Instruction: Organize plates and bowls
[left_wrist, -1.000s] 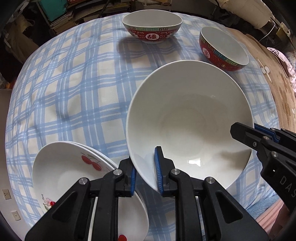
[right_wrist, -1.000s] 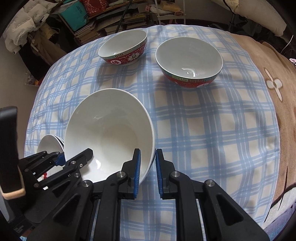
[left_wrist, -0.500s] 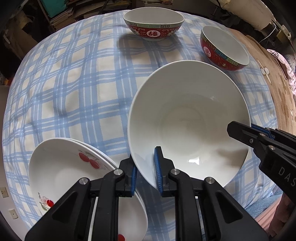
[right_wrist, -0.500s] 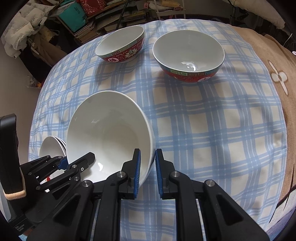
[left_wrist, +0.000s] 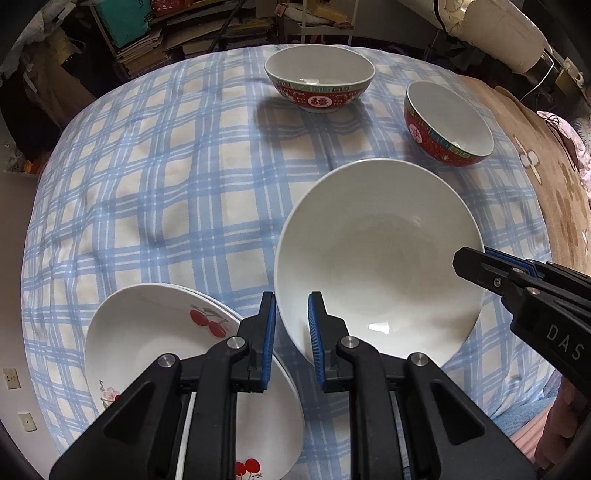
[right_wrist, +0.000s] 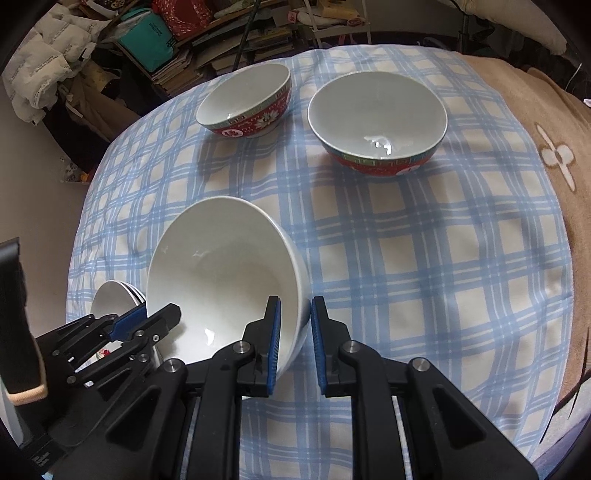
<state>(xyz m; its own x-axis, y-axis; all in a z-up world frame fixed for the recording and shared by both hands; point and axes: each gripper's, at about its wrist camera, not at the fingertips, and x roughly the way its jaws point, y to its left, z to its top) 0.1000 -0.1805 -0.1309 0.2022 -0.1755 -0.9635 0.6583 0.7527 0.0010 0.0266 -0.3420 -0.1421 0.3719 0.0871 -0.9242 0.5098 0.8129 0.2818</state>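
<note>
A large plain white bowl (left_wrist: 376, 258) (right_wrist: 221, 280) is held tilted over the blue checked cloth, gripped on opposite sides of its rim. My left gripper (left_wrist: 290, 306) is shut on its near-left rim, and it shows in the right wrist view as the left gripper (right_wrist: 147, 317). My right gripper (right_wrist: 295, 306) is shut on the other side, seen from the left wrist as the right gripper (left_wrist: 476, 256). I cannot tell whether the bowl touches the cloth. A stack of cherry-printed white plates (left_wrist: 155, 339) (right_wrist: 110, 299) lies just left of it.
Two red-patterned bowls stand apart at the far side: one red bowl (left_wrist: 319, 79) (right_wrist: 243, 99) and another (left_wrist: 448, 125) (right_wrist: 376, 114). A brown blanket (left_wrist: 554, 192) borders the checked cloth (left_wrist: 166, 184) on the right. Stacked books and clutter (left_wrist: 147, 48) lie beyond.
Both grippers keep the same hold on the white bowl. The views have tipped up slightly, so the red bowls sit lower in the picture.
</note>
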